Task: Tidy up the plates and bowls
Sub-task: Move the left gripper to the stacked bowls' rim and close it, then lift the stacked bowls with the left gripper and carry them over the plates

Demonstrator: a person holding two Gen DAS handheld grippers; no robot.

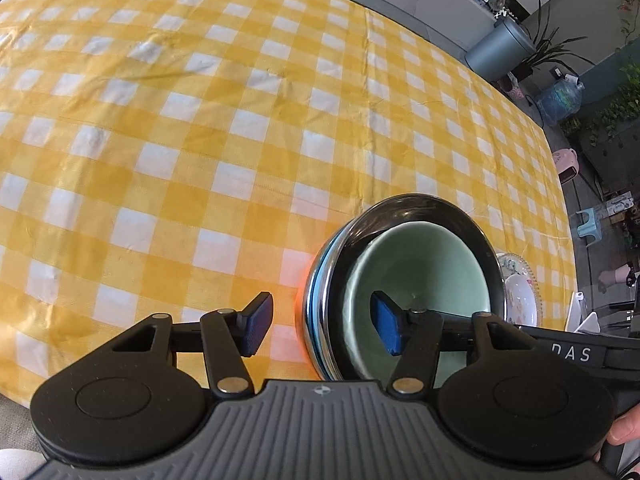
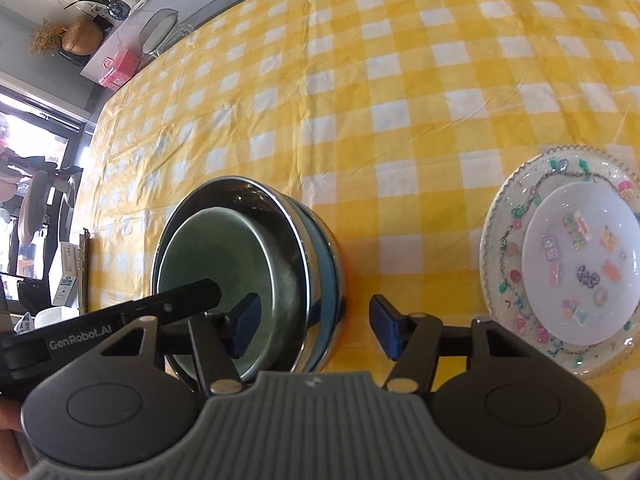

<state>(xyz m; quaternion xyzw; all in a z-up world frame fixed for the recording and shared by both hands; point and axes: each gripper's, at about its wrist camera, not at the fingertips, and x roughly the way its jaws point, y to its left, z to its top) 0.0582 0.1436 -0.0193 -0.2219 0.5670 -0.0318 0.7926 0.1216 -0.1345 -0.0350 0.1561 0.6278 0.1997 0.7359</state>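
over the green bowl (image 1: 416, 264), both grippers' fingers (image 2: 244, 328) spread wide, empty.

The near rim of the green bowl (image 1: 416, 280) lay hidden behind the left tongs (image 1: 322, 330). The steel bowl (image 2: 276, 236) covered most of the blue bowl (image 2: 326, 276). The decorated plate (image 2: 508, 216) was cut off at the right edge.

Left hand-held gripper (image 1: 324, 326): black linkage arms, silver rivets, blue ribbed pads (image 1: 258, 322), two round black discs, grey ridged centre plate with small round emblem. Right hand-held gripper (image 2: 314, 326): same build. White "GenRobot.AI" lettering on black bar; "DAS" on other. Bare skin of fingers at frame edges.
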